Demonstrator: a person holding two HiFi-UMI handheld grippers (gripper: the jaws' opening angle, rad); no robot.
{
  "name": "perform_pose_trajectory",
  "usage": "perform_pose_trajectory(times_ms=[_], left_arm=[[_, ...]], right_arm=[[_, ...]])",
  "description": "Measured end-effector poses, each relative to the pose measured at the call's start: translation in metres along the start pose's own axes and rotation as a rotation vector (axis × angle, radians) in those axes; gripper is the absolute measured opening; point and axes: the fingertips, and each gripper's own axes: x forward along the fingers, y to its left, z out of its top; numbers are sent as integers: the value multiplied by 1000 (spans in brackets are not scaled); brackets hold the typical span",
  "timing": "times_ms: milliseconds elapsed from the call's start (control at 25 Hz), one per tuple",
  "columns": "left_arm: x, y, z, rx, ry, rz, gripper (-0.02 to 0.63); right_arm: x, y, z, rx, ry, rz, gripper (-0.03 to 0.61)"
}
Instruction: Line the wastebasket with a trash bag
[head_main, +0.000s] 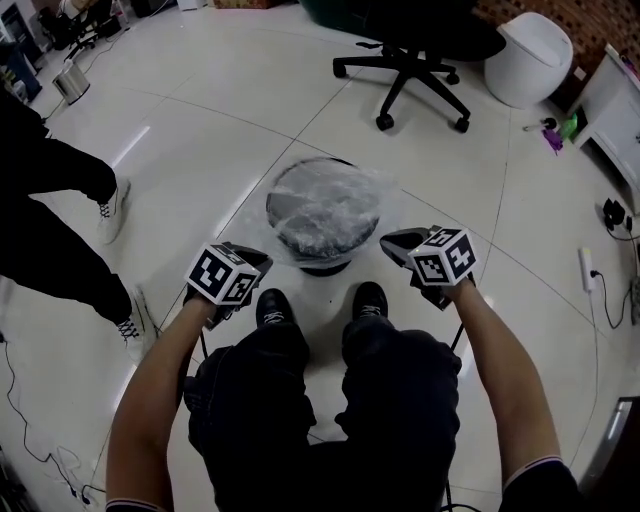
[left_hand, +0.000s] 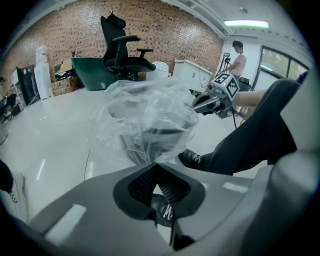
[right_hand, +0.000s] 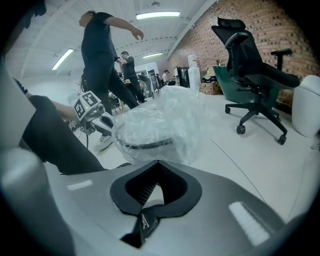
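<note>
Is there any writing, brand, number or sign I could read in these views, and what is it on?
No readable words or numbers anywhere.
On the left gripper's marker cube and the right gripper's marker cube: black-and-white square patterns, no letters.
White mark on the person's shoe: too small and blurred to read.

text: none legible | signs: square marker patterns on left cube, right cube

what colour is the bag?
The bag is clear and see-through; the head view shows it best.
</note>
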Motion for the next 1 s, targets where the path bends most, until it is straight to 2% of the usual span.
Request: perform_pose_trajectory(times_ms=[200,680,1000], left_arm=[[24,15,-3,-63,-19,10,11],[71,38,-17,-155,-21,2,12],[81,41,-12,-165,-1,-10,12]], right_arm=[[16,-17,-7,46,4,-20,2],[51,-45,-21,99,25,-23,2],[64,-49,-23,127,26,-20,2]])
